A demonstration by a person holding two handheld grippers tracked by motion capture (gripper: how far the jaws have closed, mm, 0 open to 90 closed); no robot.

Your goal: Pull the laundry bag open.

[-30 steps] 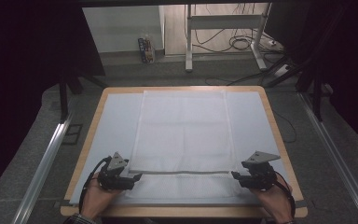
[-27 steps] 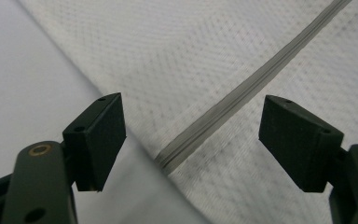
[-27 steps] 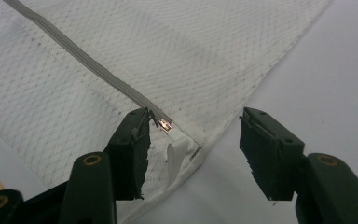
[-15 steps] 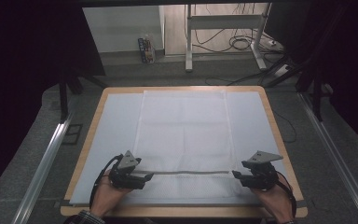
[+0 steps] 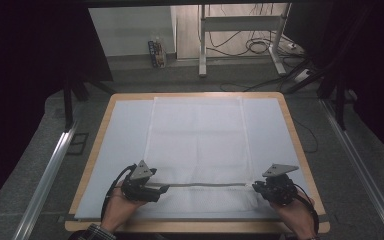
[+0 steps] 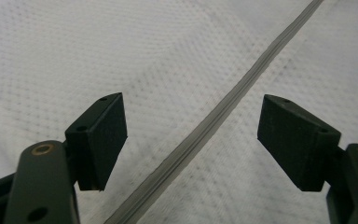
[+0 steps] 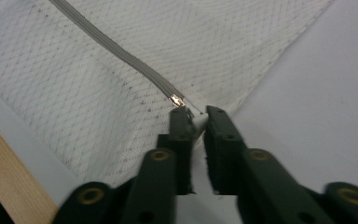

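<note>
In the right gripper view the right gripper (image 7: 196,122) has its two black jaws drawn almost together on the corner of a white mesh bag (image 7: 121,84). A fold of white cloth is pinched between the pads, just below the small metal end of the grey zipper (image 7: 121,53). These jaws have just been closing, with that cloth between them. From the pinch the zipper runs off toward 10 o'clock across the mesh. The bag's side edge runs toward 2 o'clock, and bare white sheet lies beyond it.

In the left gripper view the left gripper (image 6: 191,135) has its jaws standing wide apart and clamping nothing. The grey zipper (image 6: 223,112) passes between the two pads, from 7 o'clock up to 1 o'clock, and lies flat on the mesh without touching either pad.

In the high view both grippers sit at the near edge of the table (image 5: 300,150), the left gripper (image 5: 152,190) at 7 o'clock and the right gripper (image 5: 262,187) at 5 o'clock. The zipper (image 5: 205,184) stretches straight between them. The bag (image 5: 197,140) lies flat in the middle of a pale sheet (image 5: 120,135) and reaches toward 12 o'clock, almost to the table's far edge. A hand (image 5: 117,212) holds the left gripper from below.
</note>
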